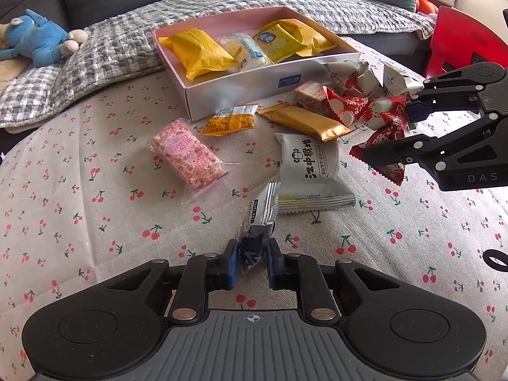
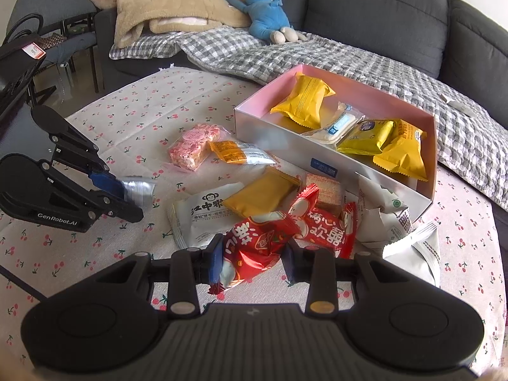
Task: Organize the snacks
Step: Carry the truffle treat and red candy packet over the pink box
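While both point steeply down over the counter (image 1: pixel 95 222), L claw (image 1: pixel 253 262) pinches silver packet (image 1: pixel 262 209); R claw (image 2: pixel 252 258) clamps red packet (image 2: pixel 254 244) nr box (image 2: pixel 285 146). Casings read "GenRobot.AI", "DAS".

The left gripper (image 1: pixel 253 258) pinches a silver packet (image 1: pixel 261 214) that stands tilted above the cherry-print cloth (image 1: pixel 95 222). Just beyond it lie a white packet (image 1: pixel 312 171), a pink bar (image 1: pixel 187 154), an orange packet (image 1: pixel 230 120) and a gold wafer (image 1: pixel 304 120). The open box (image 1: pixel 254 85) holds yellow packets (image 1: pixel 200 52). At the right, the right gripper (image 1: pixel 401 130) clamps a red packet (image 1: pixel 385 139) above the cloth
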`<state>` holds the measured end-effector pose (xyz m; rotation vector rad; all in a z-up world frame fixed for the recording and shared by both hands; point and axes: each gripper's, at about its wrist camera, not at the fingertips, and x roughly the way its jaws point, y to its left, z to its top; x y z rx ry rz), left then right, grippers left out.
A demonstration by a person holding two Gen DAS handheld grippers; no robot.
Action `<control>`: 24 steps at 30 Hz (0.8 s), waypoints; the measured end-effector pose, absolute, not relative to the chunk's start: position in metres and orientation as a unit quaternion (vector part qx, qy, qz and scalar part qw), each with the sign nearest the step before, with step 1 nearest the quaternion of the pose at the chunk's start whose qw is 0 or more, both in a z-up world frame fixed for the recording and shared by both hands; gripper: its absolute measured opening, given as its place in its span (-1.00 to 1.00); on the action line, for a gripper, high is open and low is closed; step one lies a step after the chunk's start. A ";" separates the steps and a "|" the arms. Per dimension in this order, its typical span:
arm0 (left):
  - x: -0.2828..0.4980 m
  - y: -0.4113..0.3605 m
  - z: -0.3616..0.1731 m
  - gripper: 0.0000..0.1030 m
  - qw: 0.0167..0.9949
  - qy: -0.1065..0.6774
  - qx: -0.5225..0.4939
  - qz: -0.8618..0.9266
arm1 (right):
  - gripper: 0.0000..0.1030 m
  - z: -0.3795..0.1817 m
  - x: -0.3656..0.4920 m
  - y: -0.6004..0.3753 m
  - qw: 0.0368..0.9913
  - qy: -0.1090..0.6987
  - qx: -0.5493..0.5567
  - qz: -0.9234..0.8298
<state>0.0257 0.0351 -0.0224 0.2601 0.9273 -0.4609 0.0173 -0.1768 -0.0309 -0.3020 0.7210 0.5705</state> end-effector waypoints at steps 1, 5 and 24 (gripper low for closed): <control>0.026 0.035 -0.022 -0.72 0.863 0.441 0.122 -0.217 | -0.34 -0.031 0.017 -0.177 0.886 0.346 -0.145 0.274; 0.026 0.036 -0.020 -0.76 0.869 0.432 0.117 -0.210 | -0.34 -0.028 0.016 -0.178 0.888 0.342 -0.145 0.272; 0.025 0.034 0.005 -0.82 0.898 0.376 0.101 -0.206 | -0.34 -0.011 0.017 -0.179 0.898 0.317 -0.132 0.276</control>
